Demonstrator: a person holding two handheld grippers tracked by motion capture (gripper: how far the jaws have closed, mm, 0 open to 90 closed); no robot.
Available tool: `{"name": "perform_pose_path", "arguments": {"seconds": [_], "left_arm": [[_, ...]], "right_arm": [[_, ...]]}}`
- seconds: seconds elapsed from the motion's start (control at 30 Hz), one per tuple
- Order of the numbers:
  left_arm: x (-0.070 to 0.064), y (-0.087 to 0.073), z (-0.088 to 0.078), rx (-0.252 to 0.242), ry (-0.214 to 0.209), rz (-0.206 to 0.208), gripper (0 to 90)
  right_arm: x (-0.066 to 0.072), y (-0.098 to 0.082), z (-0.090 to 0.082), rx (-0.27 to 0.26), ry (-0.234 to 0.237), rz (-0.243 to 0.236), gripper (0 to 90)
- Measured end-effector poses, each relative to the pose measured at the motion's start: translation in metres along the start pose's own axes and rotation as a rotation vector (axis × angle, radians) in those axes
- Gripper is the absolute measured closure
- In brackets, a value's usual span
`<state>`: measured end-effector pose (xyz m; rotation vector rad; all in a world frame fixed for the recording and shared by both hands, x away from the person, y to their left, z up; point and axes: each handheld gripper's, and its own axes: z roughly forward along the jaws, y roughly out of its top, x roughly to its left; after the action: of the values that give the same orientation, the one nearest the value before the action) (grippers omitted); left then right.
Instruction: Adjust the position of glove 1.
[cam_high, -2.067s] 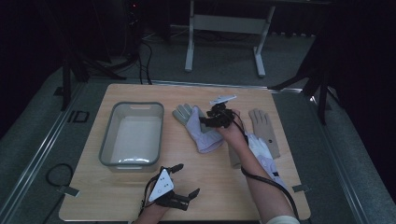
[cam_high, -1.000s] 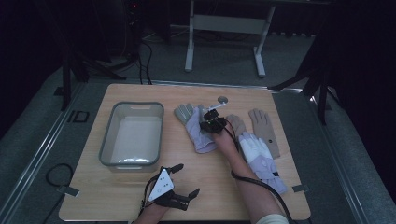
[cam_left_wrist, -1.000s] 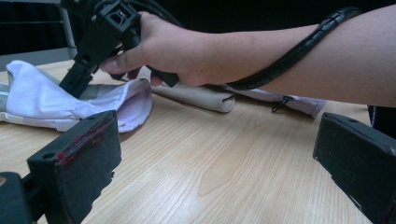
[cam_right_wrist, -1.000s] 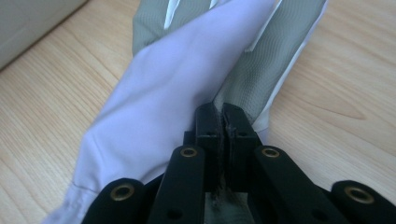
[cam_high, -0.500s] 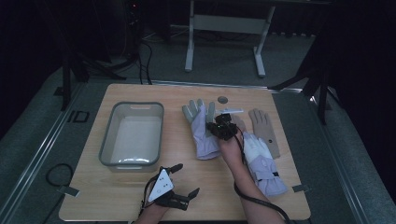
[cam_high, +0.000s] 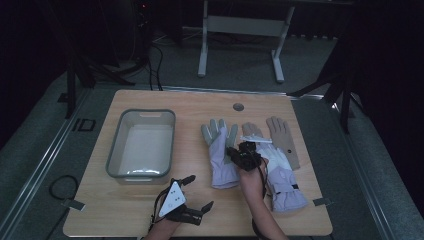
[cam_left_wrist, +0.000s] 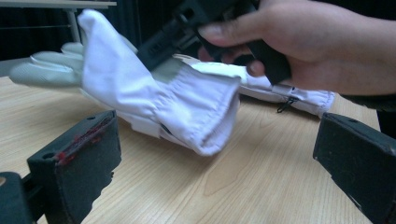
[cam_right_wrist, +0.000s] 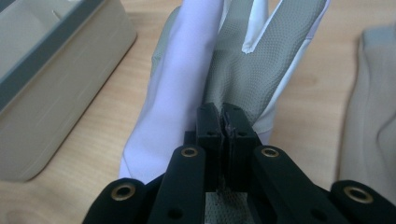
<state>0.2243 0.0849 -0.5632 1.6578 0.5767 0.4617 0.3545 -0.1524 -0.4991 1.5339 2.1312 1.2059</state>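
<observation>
Grey bin (cam_high: 141, 147) left, 2 gloves right; white glove (cam_high: 221, 155) lengthwise, fingers away; right gripper (cam_high: 243, 155) pinches it; left gripper (cam_high: 190, 196) wide.

No legible text, brand, number or sign anywhere. Dark marking on the floor (cam_high: 83, 124), left of the surface (cam_high: 165, 210), resembling letters; too blurred to read with certainty.

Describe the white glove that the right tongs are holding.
The white glove lies flat on the wooden table, grey fingers pointing away from the person, between the grey bin and a second white glove. It looks like white fabric with a grey textured palm and an elastic cuff. The right tongs are shut on it near mid-palm.
</observation>
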Motion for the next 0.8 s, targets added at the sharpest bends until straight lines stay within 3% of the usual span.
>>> {"name": "perform_pose_path", "arguments": {"seconds": [0.27,0.53,0.8], "left_arm": [[0.000,0.000,0.000,0.002,-0.002,-0.001,1.0],[0.000,0.000,0.001,0.004,-0.006,-0.005,0.9],[0.000,0.000,0.001,0.007,-0.016,-0.004,1.0]], "right_arm": [[-0.011,-0.021,-0.001,-0.010,-0.050,0.055,86.4],[-0.022,-0.029,0.015,0.017,-0.040,0.099,86.0],[-0.025,-0.034,0.025,0.014,-0.045,0.098,84.7]]}}
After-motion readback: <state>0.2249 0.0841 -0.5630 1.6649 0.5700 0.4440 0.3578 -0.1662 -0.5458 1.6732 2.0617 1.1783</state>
